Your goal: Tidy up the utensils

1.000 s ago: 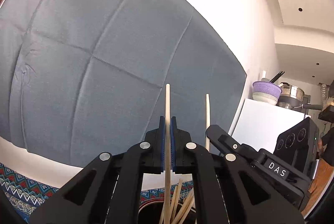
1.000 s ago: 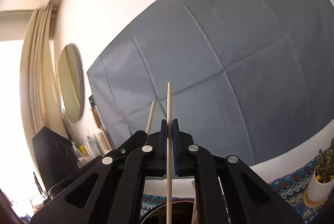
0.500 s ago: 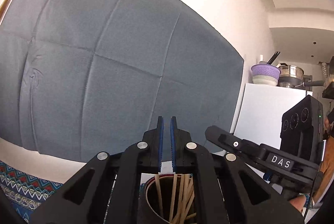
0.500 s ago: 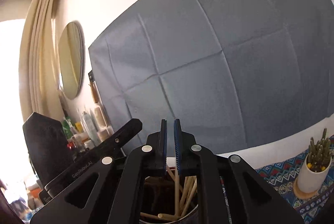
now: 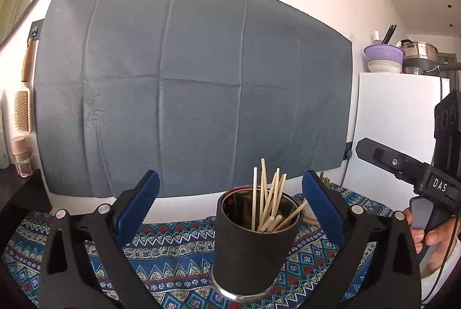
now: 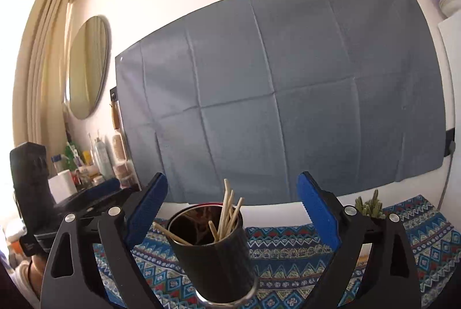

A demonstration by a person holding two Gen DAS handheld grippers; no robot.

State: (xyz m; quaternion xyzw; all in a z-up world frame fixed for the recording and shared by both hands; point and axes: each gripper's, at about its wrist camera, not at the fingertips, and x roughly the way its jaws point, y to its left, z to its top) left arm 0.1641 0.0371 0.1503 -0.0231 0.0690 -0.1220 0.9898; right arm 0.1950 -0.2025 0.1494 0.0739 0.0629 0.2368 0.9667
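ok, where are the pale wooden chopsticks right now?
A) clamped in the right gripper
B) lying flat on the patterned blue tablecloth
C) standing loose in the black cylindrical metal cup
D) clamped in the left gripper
C: the pale wooden chopsticks stand bunched inside the black cylindrical metal cup, and the blue pads of the left gripper and right gripper are spread apart, touching nothing.

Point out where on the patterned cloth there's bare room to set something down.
Bare cloth lies left of the black cup, towards the dark shelf, and between cup and wall. Right of the cup is crowded: a cactus pot and the right gripper.
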